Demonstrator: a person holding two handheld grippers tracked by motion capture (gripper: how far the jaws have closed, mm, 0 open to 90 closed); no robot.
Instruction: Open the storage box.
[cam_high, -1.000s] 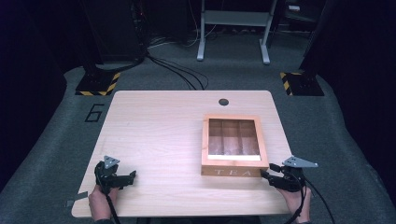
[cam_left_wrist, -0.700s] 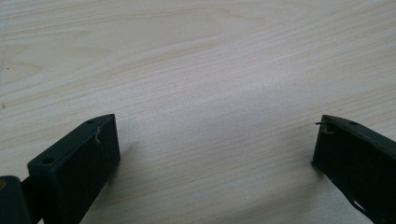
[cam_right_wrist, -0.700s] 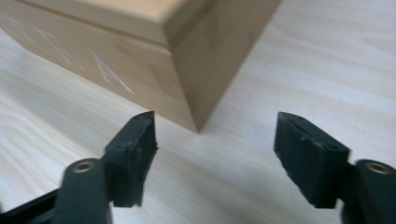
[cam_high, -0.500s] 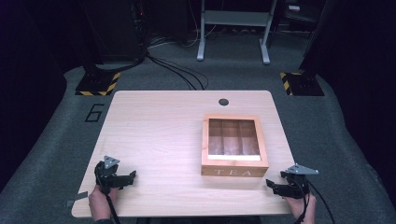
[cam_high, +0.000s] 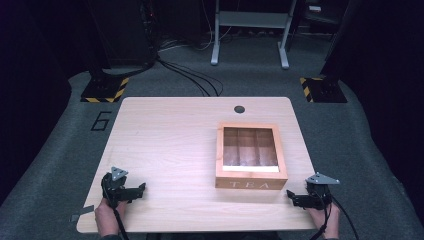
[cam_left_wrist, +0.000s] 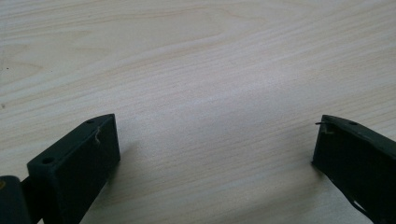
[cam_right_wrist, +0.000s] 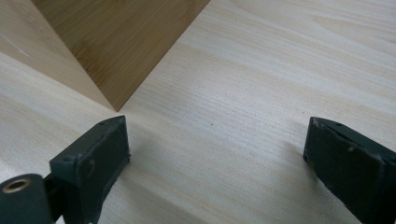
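A square light-wood tea box (cam_high: 251, 156) with a clear window lid and "TEA" on its near face sits on the pale rectangular wooden worktop (cam_high: 175, 145), in the worktop's right half. Through the lid, three compartments side by side are visible; what they contain cannot be made out.

The left tool (cam_high: 141, 187), black with a grey three-cornered plate on top, rests low over the worktop well to the left of the tea box, near the front edge, its jaws spread wide with nothing between them. In the left gripper view bare wood grain lies between its two black jaws.

The right tool (cam_high: 291, 196) sits just right of the box's near right corner, jaws also spread wide and empty. In the right gripper view that corner of the box (cam_right_wrist: 116, 42) stands just beyond the left jaw, apart from it.

A small dark round hole (cam_high: 239, 109) lies in the worktop behind the box.
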